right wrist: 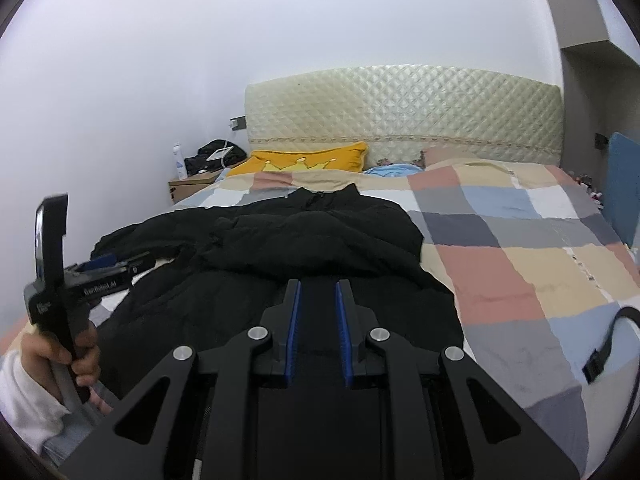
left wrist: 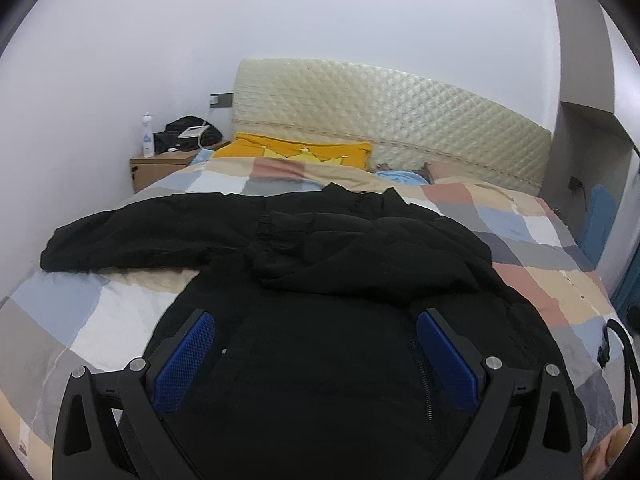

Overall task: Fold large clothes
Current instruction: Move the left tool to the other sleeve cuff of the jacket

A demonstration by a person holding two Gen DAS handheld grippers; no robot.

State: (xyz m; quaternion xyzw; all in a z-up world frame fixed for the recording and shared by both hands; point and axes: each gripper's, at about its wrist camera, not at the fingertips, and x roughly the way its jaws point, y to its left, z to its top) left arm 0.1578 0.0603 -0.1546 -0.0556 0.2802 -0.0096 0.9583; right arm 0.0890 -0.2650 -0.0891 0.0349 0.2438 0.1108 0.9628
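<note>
Jaws of the left gripper (left wrist: 316, 344) are standing wide apart, released, nothing between the blue pads; they are hovering over the near body panel of the black jacket (left wrist: 320, 280). Jaws of the right gripper (right wrist: 317, 320) are sitting at a narrow gap, parted, and black fabric is showing through the gap, but whether any of it is pinched I cannot tell: it looks like cloth lying beyond the fingers, not held.

The jacket is lying spread on the bed (left wrist: 532, 280), hem nearest both cameras, collar (right wrist: 324, 196) farthest, toward the headboard (right wrist: 400, 108). So its long axis is running near-to-far, roughly in line with both grippers.

Moving outward: one sleeve is already lying folded across the chest, cuff (left wrist: 276, 232) near the middle. The other sleeve (left wrist: 132, 236) is stretching out flat to the left, crosswise to the body.

Key relation: the unfolded sleeve is lying far-left of the left jaws, and the left gripper (right wrist: 100, 272), seen from the right wrist view, is sitting on that side, just beside the sleeve. Judgement: the left hand (right wrist: 76, 352) is the nearer one for carrying that sleeve rightward over the body.

Beyond the collar, a yellow pillow (right wrist: 304, 160) is resting against the headboard.
</note>
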